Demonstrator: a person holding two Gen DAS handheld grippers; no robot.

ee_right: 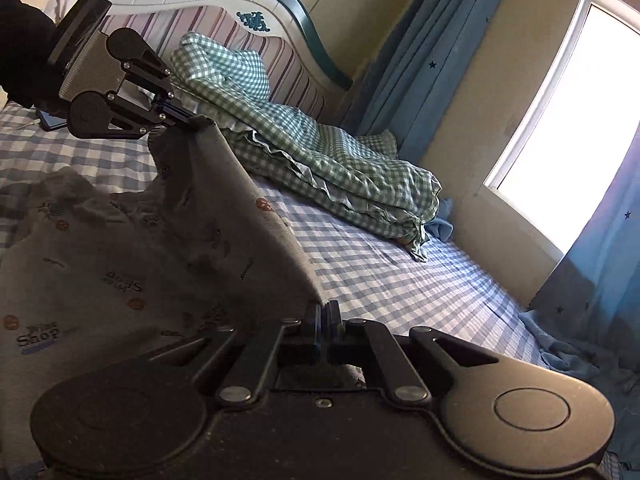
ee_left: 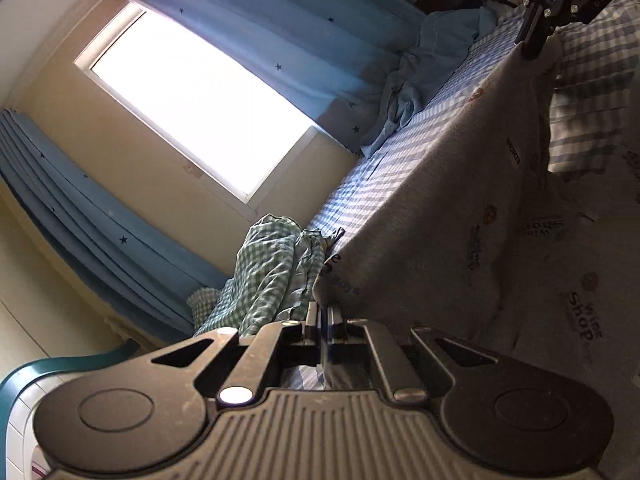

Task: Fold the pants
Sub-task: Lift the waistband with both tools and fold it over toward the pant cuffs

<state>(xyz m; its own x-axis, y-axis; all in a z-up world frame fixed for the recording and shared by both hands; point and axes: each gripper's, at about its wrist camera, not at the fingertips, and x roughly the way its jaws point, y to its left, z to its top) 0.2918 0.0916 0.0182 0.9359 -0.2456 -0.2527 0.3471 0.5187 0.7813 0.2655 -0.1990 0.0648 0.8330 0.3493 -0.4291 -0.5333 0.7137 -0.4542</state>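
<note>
The grey printed pants [ee_left: 460,208] hang stretched between my two grippers above the bed. My left gripper [ee_left: 323,312] is shut on one corner of the pants. It also shows in the right wrist view [ee_right: 192,122], pinching the far corner. My right gripper [ee_right: 323,308] is shut on the near corner of the pants [ee_right: 168,248]. It also shows in the left wrist view [ee_left: 534,46] at the top right. The lifted edge runs taut between the two grippers; the rest of the cloth drapes down onto the bed.
The bed has a blue checked sheet [ee_right: 400,276]. A green checked quilt [ee_right: 320,152] lies crumpled by the headboard [ee_right: 256,20]. Blue cloth [ee_left: 424,72] lies at the bed's far side under blue curtains [ee_left: 280,28] and a bright window [ee_left: 192,96].
</note>
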